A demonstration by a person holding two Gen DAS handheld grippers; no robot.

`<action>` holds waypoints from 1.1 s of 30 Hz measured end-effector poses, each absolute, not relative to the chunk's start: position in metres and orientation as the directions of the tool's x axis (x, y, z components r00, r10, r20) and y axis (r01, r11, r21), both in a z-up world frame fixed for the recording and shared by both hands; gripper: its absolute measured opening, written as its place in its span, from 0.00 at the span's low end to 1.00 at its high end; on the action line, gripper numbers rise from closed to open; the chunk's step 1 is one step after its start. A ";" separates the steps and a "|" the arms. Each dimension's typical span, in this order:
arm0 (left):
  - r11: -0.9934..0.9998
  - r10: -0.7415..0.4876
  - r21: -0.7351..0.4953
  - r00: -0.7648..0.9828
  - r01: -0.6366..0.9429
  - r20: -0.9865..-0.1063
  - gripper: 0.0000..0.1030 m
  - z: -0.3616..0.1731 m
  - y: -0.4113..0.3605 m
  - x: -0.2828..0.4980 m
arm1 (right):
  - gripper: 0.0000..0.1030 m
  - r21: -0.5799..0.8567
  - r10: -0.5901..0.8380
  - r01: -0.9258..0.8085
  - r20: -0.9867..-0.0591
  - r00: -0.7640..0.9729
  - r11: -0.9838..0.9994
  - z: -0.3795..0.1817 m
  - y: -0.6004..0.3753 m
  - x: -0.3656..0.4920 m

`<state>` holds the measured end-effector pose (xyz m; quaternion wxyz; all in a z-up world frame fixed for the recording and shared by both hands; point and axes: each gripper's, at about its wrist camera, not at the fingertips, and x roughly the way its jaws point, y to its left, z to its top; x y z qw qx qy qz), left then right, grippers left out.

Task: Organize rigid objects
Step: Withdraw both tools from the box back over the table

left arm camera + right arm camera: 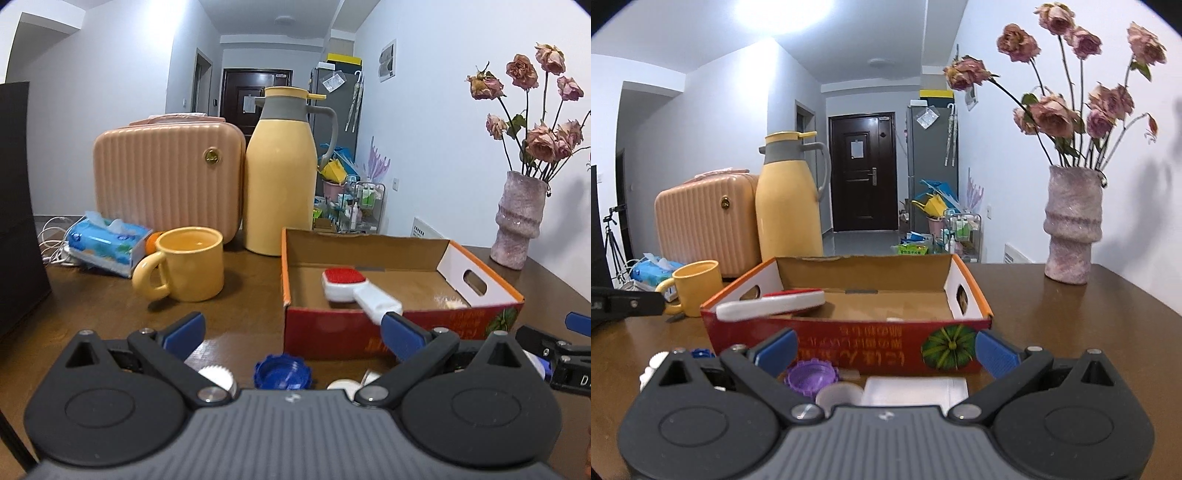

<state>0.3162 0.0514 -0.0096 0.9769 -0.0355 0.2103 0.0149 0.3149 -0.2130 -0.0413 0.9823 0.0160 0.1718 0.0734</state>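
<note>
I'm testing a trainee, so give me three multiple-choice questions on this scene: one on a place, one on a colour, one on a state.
1. Where is the brush?
A. in the cardboard box
B. in the mug
C. beside the vase

2. What colour is the mug?
A. blue
B. yellow
C. white

3. How do the left tongs stand?
A. shut on the brush
B. shut on a cap
C. open

Key: A, its red head lies inside the box, handle over the front wall; B, it matches the yellow flask; C, the pads stand wide apart, gripping nothing.
</note>
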 end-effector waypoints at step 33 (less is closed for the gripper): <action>0.956 -0.242 0.000 0.794 0.292 -0.557 1.00 -0.069 0.097 0.313 | 1.00 0.091 0.142 -0.115 -0.396 0.907 0.989 -0.065 -0.217 0.308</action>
